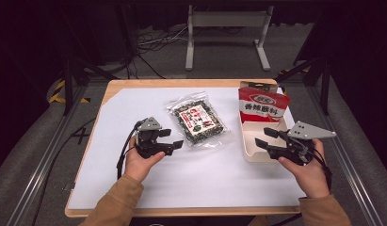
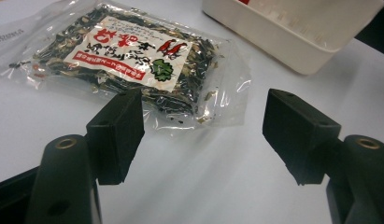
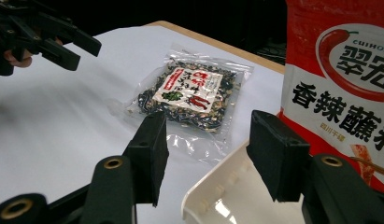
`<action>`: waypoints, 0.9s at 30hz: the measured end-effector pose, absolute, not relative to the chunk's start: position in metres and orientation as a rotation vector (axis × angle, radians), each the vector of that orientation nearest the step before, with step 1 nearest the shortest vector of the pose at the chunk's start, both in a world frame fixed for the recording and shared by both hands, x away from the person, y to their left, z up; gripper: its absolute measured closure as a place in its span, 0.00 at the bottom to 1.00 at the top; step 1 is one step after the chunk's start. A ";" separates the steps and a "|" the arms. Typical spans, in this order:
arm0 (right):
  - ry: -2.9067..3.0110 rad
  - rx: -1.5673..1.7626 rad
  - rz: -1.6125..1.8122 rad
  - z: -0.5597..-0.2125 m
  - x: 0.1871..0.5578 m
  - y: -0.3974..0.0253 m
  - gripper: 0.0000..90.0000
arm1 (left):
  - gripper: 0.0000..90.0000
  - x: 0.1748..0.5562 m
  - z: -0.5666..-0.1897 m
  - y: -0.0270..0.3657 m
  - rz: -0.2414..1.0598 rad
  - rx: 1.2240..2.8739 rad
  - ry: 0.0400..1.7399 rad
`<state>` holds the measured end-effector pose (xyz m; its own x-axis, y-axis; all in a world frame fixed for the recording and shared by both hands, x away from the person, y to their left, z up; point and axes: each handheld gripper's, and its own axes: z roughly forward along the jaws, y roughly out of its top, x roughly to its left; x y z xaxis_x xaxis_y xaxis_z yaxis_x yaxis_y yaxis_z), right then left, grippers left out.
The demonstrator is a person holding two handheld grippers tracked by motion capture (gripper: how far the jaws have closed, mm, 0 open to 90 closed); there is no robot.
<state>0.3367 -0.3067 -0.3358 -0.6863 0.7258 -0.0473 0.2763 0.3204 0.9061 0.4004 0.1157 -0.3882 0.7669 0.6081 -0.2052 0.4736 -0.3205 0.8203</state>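
Reaching for the clear spice packet (image 1: 197,120) with your left gripper (image 1: 171,139), you have both jaws spread wide and nothing between them. In the left gripper view the packet (image 2: 129,60) lies flat on the white sheet (image 2: 189,186) just beyond the fingertips (image 2: 117,126), its near sealed edge level with the left-hand pad and off to that side of the gap.

Risks from this side: the film is slick and lies flush on the sheet, so a level approach likely pushes it ahead of the pads instead of getting under it. Closing on the thin sealed margin alone could let it slip out. The packet also sits off-centre to your jaws; without a small correction only one pad meets it and it pivots.

Left hand pose: the hand rests low on the table, wrist near the sheet, with the jaws pointing right toward the packet.

Right gripper (image 1: 269,139): jaws likewise parted and empty, hovering at the near rim of the white tray (image 1: 250,150). In the right gripper view the tray rim (image 3: 213,186) sits between and just below the fingers (image 3: 154,154), with the red sauce pouch (image 3: 339,88) standing just past the right pad.

Risk here: the pouch stands upright in the tray; a nudge from that pad could topple it.

Right hand pose: the palm wraps the grip from below, with the jaws aimed left.
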 end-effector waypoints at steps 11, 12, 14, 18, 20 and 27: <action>2.158 0.868 1.328 -0.339 0.336 -0.303 0.51 | 0.33 0.394 -0.395 0.089 0.197 2.009 0.743; 2.161 0.869 1.335 -0.339 0.335 -0.302 0.51 | 0.35 0.394 -0.396 0.087 0.196 2.018 0.734; 2.163 0.871 1.343 -0.339 0.335 -0.301 0.51 | 0.39 0.393 -0.400 0.082 0.204 2.042 0.725; 2.168 0.876 1.352 -0.341 0.336 -0.301 0.50 | 0.47 0.393 -0.405 0.075 0.204 2.095 0.706; 2.171 0.877 1.357 -0.341 0.336 -0.300 0.49 | 0.48 0.394 -0.407 0.071 0.226 2.114 0.684; 2.172 0.875 1.393 -0.343 0.337 -0.300 0.46 | 0.45 0.400 -0.419 0.061 0.224 2.151 0.640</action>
